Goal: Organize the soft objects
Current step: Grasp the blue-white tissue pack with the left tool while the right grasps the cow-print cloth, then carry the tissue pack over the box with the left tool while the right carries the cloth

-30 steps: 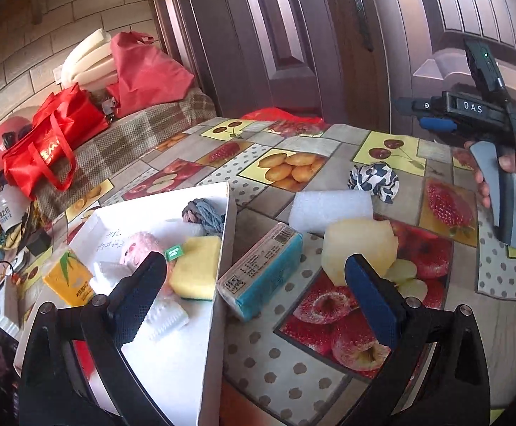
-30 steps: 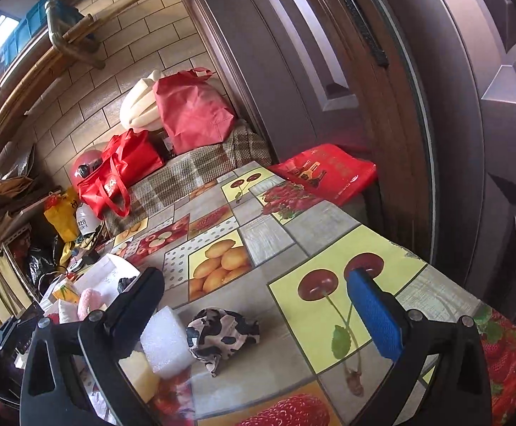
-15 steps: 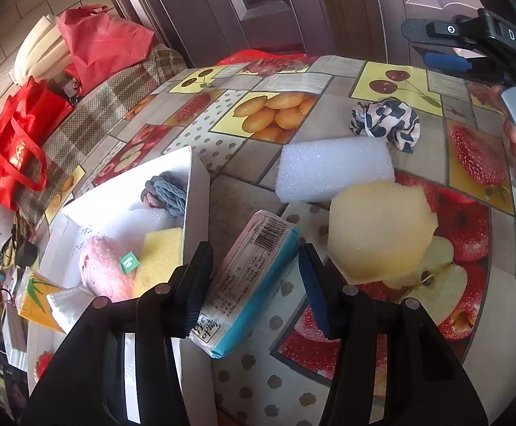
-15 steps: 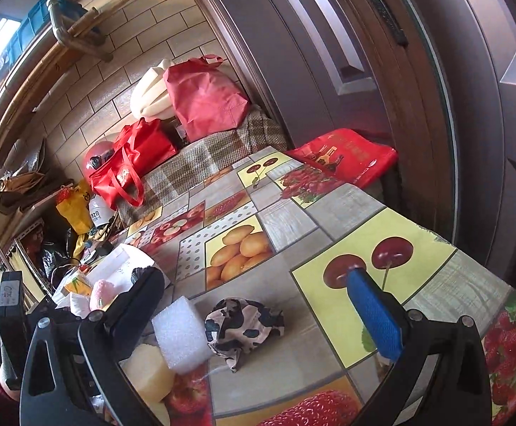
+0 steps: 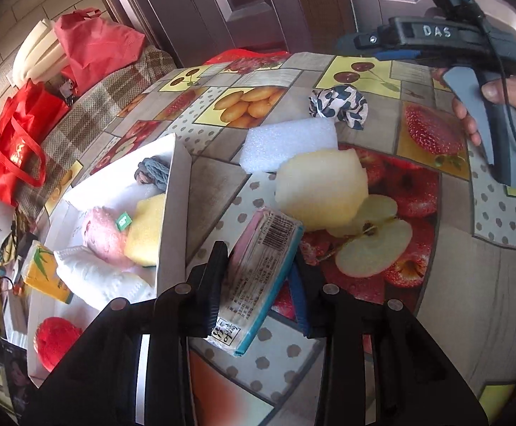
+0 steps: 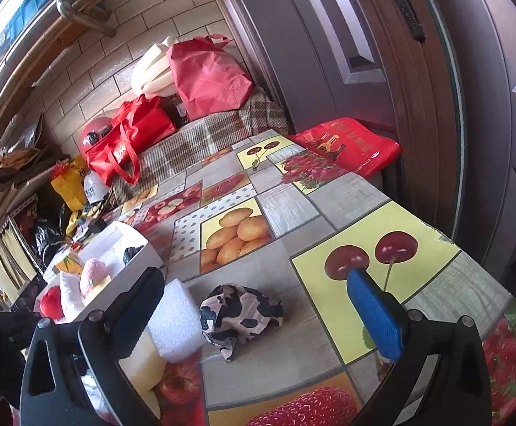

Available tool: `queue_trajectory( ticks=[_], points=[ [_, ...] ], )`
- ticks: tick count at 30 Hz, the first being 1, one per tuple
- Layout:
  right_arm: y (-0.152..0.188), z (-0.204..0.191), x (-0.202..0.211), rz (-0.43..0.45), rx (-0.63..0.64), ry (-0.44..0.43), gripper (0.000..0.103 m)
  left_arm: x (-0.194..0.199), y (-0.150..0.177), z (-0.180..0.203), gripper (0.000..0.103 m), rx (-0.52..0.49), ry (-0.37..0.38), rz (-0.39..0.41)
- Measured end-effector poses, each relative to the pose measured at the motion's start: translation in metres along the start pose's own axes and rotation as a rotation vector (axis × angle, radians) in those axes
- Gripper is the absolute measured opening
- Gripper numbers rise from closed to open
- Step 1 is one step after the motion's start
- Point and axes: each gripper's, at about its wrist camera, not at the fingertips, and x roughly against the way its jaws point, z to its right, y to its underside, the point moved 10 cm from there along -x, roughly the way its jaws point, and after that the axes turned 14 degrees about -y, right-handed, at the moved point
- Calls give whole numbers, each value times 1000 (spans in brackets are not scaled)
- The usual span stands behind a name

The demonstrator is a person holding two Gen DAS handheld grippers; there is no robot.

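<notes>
We are seeing a tissue pack point(image 5: 258, 277) lying just right of the box point(image 5: 176, 213), a foam block point(image 5: 290, 142) lying behind it.

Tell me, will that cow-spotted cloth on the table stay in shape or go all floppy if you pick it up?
Probably floppy: the cow-spotted cloth lies crumpled in loose folds, so it would likely droop and unfold when lifted. It looks thin, so probably light. It sits flat on the table and seems unlikely to roll away.

Lived-in home entryway, panelled door point(image 6: 329, 71), brick-tile wall point(image 6: 123, 56), fruit-print tablecloth point(image 6: 293, 213), red shopping bags point(image 6: 130, 142), cluttered shelves point(image 6: 6, 184)
</notes>
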Motion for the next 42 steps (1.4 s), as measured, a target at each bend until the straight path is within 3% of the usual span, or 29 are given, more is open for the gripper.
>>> queue_trajectory(
  ticks=[3,5,7,8,16,17,18,19,23,26,31,33,36,42],
  points=[
    [11,-10,-25,-129,83,22,103,16,5,4,32,74,69,15],
    [16,-12,-39,-187,114,37,97,21,7,5,32,99,74,23],
    [21,-8,-51,-244,118,56,69,21,9,3,32,121,67,24],
    [25,-6,-56,-272,106,55,66,20,11,2,32,134,67,23],
    [35,2,-55,-307,50,45,65,15,14,4,32,155,49,50],
    [35,0,-55,-307,60,42,64,14,14,4,32,157,44,54],
    [35,-4,-55,-308,66,22,52,14,14,3,32,161,44,57],
    [35,-5,-56,-307,68,12,50,13,15,2,32,166,50,57],
    [26,-3,-45,-241,54,15,44,13,15,-3,30,186,49,68],
    [10,-9,-23,-106,76,15,44,19,15,-8,28,206,42,97],
    [-17,-34,22,158,150,11,44,47,10,-25,28,270,-5,233],
    [-22,-40,33,227,160,15,44,62,11,-35,28,313,-27,302],
    [-24,-47,35,262,155,8,44,80,14,-49,28,358,-79,374],
    [-20,-69,28,257,193,-15,44,97,26,-74,28,428,-140,419]
  ],
)
